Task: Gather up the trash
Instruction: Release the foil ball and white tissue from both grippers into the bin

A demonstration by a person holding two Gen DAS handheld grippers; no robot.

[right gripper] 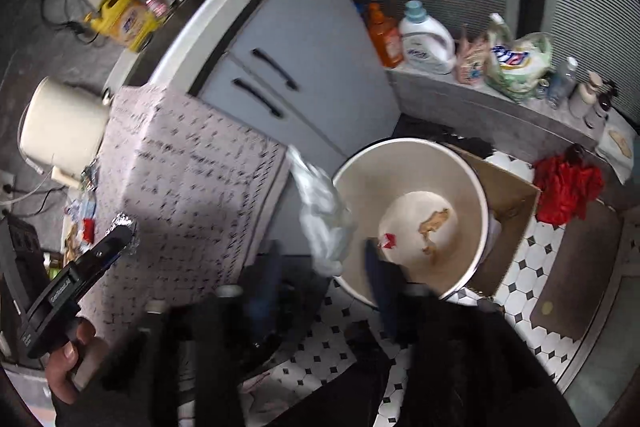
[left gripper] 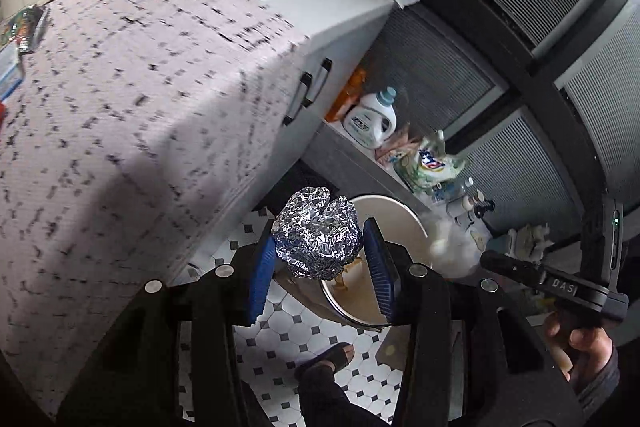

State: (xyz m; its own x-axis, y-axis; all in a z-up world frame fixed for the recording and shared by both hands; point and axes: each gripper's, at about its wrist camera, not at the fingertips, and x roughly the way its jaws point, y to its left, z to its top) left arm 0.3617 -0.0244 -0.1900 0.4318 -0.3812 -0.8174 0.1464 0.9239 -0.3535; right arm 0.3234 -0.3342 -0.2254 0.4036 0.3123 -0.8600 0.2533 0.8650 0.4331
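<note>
Foil ball (left gripper: 317, 230) clamped in downward-tilted left tongs (left gripper: 320, 267).

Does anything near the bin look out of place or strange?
Yes. A white crumpled tissue hangs in the air beside the bin, not inside it; the right claw stands open below it. The left claw grips a foil ball.

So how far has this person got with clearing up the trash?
Partly done. The bin already holds a brown scrap and a red-and-white bit. In hand: the left gripper clamps a foil ball near the bin, and a white wad is in mid-air before the open right gripper. Left: wrappers on the counter's far end.
</note>
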